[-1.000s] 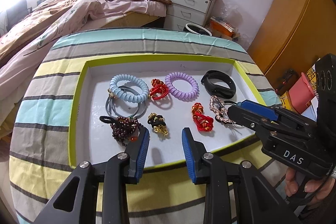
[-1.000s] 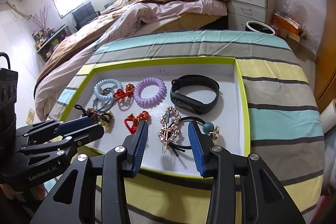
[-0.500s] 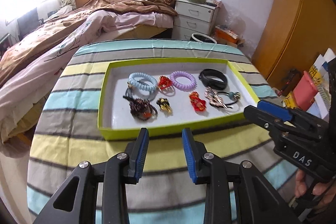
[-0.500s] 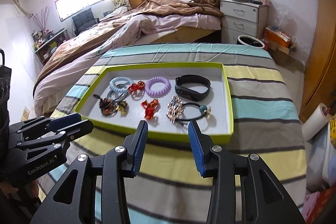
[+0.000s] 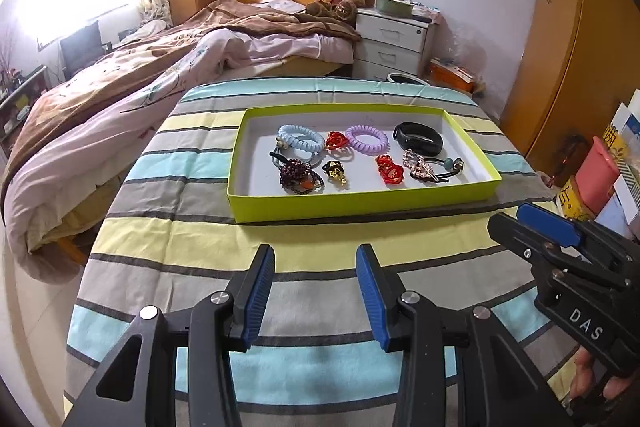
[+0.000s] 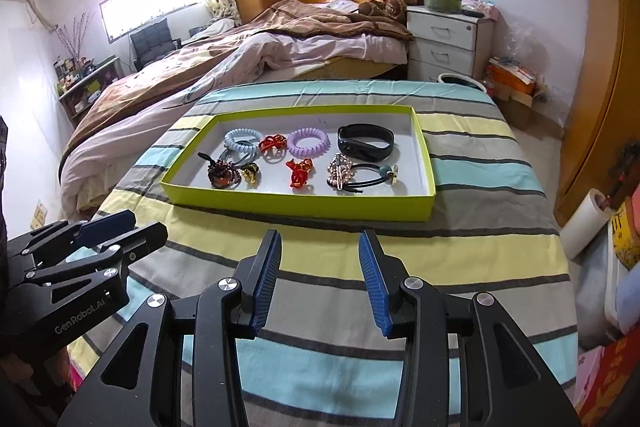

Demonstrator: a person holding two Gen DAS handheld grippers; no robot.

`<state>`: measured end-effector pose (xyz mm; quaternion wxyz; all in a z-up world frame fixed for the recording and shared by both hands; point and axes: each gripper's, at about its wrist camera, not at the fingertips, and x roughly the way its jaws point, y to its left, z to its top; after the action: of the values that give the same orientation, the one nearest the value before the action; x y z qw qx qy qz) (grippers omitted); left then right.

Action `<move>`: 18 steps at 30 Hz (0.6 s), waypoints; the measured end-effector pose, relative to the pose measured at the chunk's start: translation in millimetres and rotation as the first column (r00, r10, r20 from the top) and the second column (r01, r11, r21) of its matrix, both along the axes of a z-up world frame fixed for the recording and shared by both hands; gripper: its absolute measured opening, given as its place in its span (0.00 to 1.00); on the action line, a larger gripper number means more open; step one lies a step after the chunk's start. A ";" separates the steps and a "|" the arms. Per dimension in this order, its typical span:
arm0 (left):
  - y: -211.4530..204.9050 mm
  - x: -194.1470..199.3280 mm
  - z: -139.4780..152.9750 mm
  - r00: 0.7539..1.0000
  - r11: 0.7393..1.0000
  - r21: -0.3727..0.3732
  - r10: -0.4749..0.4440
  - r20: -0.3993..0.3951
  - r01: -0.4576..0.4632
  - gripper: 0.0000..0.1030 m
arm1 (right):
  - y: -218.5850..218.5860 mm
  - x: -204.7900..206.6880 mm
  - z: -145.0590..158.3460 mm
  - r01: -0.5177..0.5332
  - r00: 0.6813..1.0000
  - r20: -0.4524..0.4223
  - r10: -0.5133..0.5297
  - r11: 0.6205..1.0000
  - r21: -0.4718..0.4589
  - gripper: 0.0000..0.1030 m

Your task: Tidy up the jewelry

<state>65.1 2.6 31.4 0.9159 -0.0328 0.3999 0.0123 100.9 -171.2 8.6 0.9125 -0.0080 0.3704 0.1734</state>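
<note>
A lime-green tray (image 5: 352,205) (image 6: 304,205) with a white floor sits on the striped table. It holds a blue coil tie (image 5: 301,139), a purple coil tie (image 5: 367,139) (image 6: 309,141), a black band (image 5: 418,139) (image 6: 365,143), red knots (image 5: 389,169), a dark bead bracelet (image 5: 299,177), a gold charm (image 5: 335,171) and a rhinestone clip (image 6: 340,169). My left gripper (image 5: 315,271) is open and empty, well short of the tray. My right gripper (image 6: 319,259) is open and empty too, and shows at right in the left wrist view (image 5: 532,231).
The striped tablecloth (image 6: 460,247) covers the table. A bed (image 5: 160,75) stands beyond and left, a white nightstand (image 5: 394,43) behind. A wooden wardrobe (image 5: 568,39) and boxes are on the right, with a paper roll (image 6: 586,223) by the table's right edge.
Both grippers have pulled back from over the tray toward the table's near edge and risen. The jewelry has not moved. Both stayed open and empty.
</note>
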 end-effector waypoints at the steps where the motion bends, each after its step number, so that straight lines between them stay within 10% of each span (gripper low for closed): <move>1: 0.5 -0.9 -0.2 1.000 1.000 -0.003 0.005 0.000 -0.005 0.41 | 0.5 -1.3 -0.1 0.003 1.000 0.001 -0.003 1.000 -0.002 0.40; 18: 0.7 -9.4 -1.4 1.000 1.000 0.001 0.024 0.012 -0.024 0.41 | 2.5 -10.2 -3.4 0.003 1.000 -0.008 -0.003 1.000 0.001 0.40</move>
<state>55.7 3.3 30.0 0.9180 -0.0372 0.3941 0.0235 90.7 -168.7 5.1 0.9114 -0.0065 0.3737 0.1722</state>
